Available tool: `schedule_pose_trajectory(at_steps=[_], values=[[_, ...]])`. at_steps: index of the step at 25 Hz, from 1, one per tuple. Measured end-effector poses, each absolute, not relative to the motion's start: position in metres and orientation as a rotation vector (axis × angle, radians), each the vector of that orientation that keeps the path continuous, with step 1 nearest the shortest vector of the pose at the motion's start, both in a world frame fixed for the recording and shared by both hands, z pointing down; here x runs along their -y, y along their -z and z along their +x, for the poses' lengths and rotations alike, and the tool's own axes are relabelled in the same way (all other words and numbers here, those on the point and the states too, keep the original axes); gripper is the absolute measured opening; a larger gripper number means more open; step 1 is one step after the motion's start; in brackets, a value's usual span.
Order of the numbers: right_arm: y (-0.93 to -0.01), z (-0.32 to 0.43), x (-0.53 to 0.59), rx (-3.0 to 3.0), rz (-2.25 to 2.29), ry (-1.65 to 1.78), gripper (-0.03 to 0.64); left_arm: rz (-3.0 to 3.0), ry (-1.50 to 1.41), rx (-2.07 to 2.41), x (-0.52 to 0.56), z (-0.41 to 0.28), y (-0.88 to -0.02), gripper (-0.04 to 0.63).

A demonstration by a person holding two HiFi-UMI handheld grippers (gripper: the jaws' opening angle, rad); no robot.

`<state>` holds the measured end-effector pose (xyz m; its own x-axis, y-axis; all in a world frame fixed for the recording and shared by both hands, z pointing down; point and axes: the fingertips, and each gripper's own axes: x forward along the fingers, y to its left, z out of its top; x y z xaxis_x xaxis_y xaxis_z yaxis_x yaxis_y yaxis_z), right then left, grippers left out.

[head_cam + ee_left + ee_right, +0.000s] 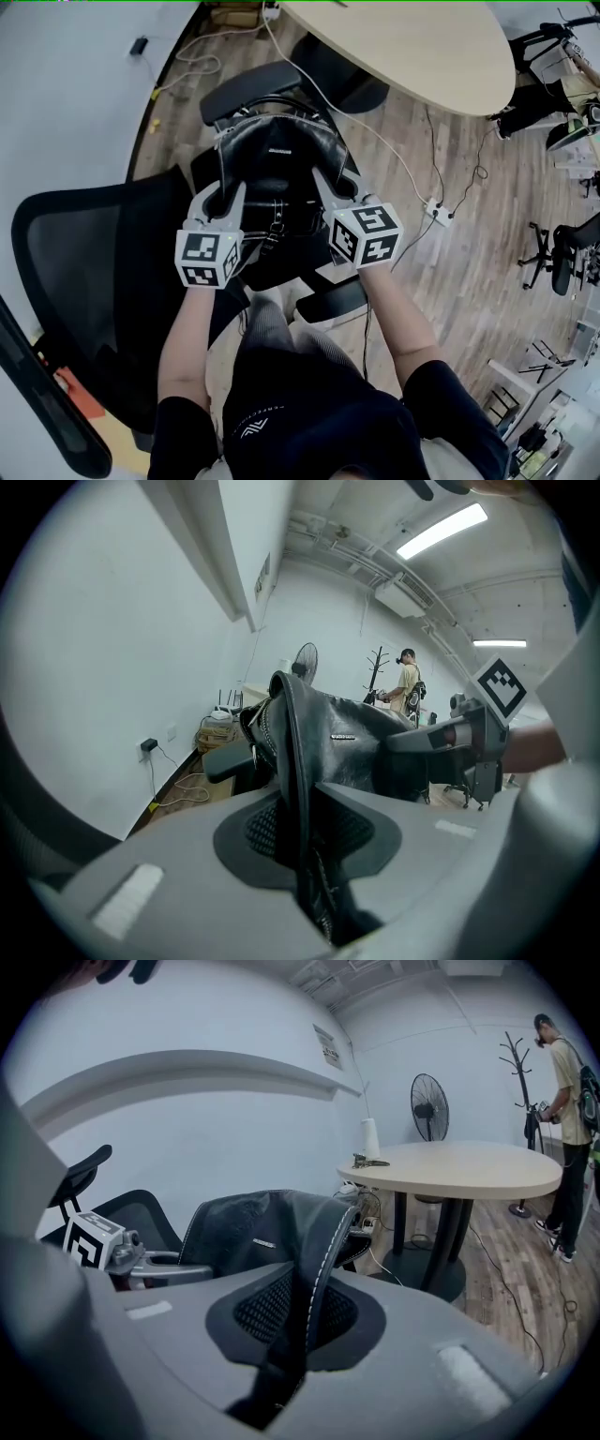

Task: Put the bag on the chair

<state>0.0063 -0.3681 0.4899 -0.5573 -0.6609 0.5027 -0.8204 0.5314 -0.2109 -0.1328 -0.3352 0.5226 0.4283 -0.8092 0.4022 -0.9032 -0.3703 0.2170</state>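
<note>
Left claw (221, 193): closed on the bag's (277, 150) near left edge; in the left gripper view a fold of black leather and a strap stand pinched between the pads of the claw (305, 832)
Right claw (328, 184): closed on the bag's right edge; in the right gripper view a stitched seam of the bag (253, 1227) runs down between the pads of the claw (300, 1312)
Left arm (186, 337): bare forearm reaching forward and down from the body, nearly straight, marker cube towards the person
Right arm (401, 314): bare forearm stretched forward alongside the left, angled slightly inward, its claw level with the other one
Claws together: side by side with the bag's width between them, both pointing away from the person
Bag: black leather, mouth up, held upright from both sides above the seat of the chair (94, 272), between the two armrests (248, 89); whether its bottom rests on the seat I cannot tell
Chair: black mesh back to the person's left, seat under the bag
Room: wooden floor (450, 253), a fan (429, 1107) and another person (567, 1101) standing far off
</note>
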Motion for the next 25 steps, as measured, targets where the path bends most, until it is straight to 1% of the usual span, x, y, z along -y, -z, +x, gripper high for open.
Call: schedule_pose_trajectory(at_steps=[11, 25], values=[[-0.551, -0.003, 0.375, 2.319, 1.232, -0.693, 0.035, 2.187, -0.407, 1.438, 0.345, -0.145, -0.590, 0.097], [-0.589, -0.014, 0.381, 2.267, 1.209, -0.756, 0.046, 2.083, -0.442, 1.405, 0.354, -0.159, -0.639, 0.122]])
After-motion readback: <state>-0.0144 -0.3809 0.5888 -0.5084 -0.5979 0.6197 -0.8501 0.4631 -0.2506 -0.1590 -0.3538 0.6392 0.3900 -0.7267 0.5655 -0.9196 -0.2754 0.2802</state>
